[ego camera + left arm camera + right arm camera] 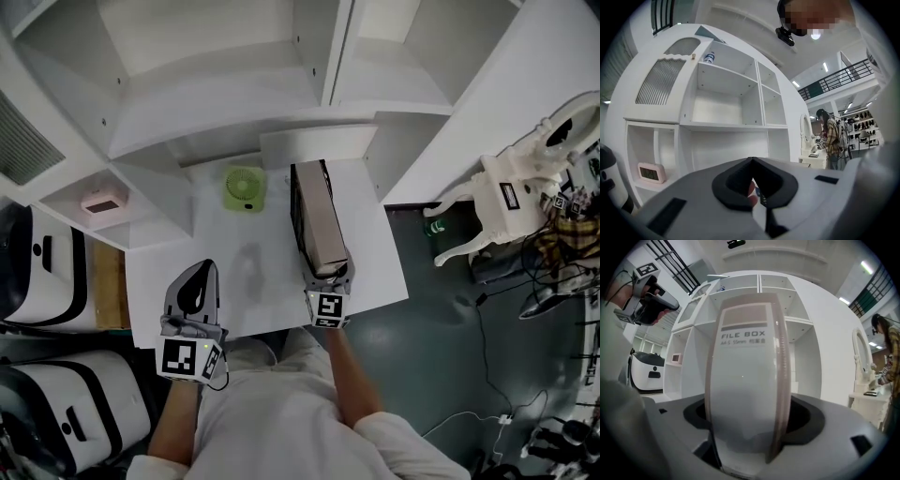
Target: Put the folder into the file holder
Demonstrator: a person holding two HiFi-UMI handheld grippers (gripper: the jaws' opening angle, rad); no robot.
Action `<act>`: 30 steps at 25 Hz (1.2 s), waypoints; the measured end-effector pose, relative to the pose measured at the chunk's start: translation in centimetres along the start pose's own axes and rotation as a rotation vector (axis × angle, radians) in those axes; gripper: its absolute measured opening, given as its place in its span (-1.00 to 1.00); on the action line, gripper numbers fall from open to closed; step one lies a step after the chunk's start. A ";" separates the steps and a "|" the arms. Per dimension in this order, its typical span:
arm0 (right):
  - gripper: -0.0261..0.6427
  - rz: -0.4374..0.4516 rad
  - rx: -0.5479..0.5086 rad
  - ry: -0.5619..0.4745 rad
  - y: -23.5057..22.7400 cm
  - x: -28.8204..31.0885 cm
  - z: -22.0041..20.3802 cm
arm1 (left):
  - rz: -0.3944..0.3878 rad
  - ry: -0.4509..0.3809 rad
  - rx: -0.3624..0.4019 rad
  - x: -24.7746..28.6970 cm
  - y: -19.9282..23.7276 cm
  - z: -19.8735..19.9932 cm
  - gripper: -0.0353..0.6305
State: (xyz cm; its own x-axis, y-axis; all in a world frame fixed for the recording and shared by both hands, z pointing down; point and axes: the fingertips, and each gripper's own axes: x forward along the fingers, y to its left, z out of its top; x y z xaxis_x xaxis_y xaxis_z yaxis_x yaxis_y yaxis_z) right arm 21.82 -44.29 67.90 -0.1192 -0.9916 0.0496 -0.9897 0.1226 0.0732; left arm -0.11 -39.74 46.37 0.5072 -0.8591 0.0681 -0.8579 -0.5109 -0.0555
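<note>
The left gripper (202,274) is held raised over the near part of the white table (375,262), clenched, with its jaws pressed together and nothing between them. The right gripper (328,274) is set round the near end of the file box (317,220), which stands upright on the table. Its jaws are spread wide, and a dark gap is seen on each side of the box, so it is released. A green fan (244,187) is seen further back.
</note>
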 end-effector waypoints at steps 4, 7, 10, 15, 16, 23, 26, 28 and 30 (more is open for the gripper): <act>0.30 0.035 -0.004 0.028 0.1 -0.2 1.4 | 0.011 0.018 0.006 -0.1 0.1 1.5 -0.92; 0.47 0.038 0.010 0.067 -0.2 -0.5 2.1 | 0.021 0.012 0.004 0.0 0.3 2.6 -0.92; 0.52 0.047 0.009 0.086 -0.4 -1.4 3.4 | 0.023 0.001 -0.001 0.0 0.2 3.7 -0.92; 0.52 0.026 0.032 0.036 -0.9 -4.9 9.8 | 0.025 -0.029 -0.013 -0.4 0.7 4.8 -0.92; 0.52 0.014 0.020 0.015 -0.9 -5.7 11.6 | 0.026 -0.033 -0.020 -0.6 0.9 4.8 -0.92; -0.15 -0.032 0.002 -0.054 1.1 -9.5 22.2 | 0.015 -0.076 -0.047 -2.3 1.4 5.3 -0.92; -0.93 -0.006 0.016 0.003 2.8 -9.9 24.1 | 0.015 -0.098 -0.036 -3.9 1.7 6.2 -0.92; -0.93 0.021 -0.031 -0.001 4.4 -10.0 25.9 | 0.017 -0.114 -0.019 -4.9 2.3 7.0 -0.92; -0.93 0.033 -0.070 -0.026 6.0 -10.2 27.8 | 0.021 -0.127 0.001 -5.8 2.9 7.7 -0.92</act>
State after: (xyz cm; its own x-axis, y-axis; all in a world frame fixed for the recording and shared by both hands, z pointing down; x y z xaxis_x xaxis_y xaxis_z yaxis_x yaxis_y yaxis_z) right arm 14.92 -34.59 40.11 -0.1543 -0.9877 0.0269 -0.9775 0.1566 0.1416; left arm -4.88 -36.46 38.20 0.4954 -0.8666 -0.0595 -0.8684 -0.4925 -0.0569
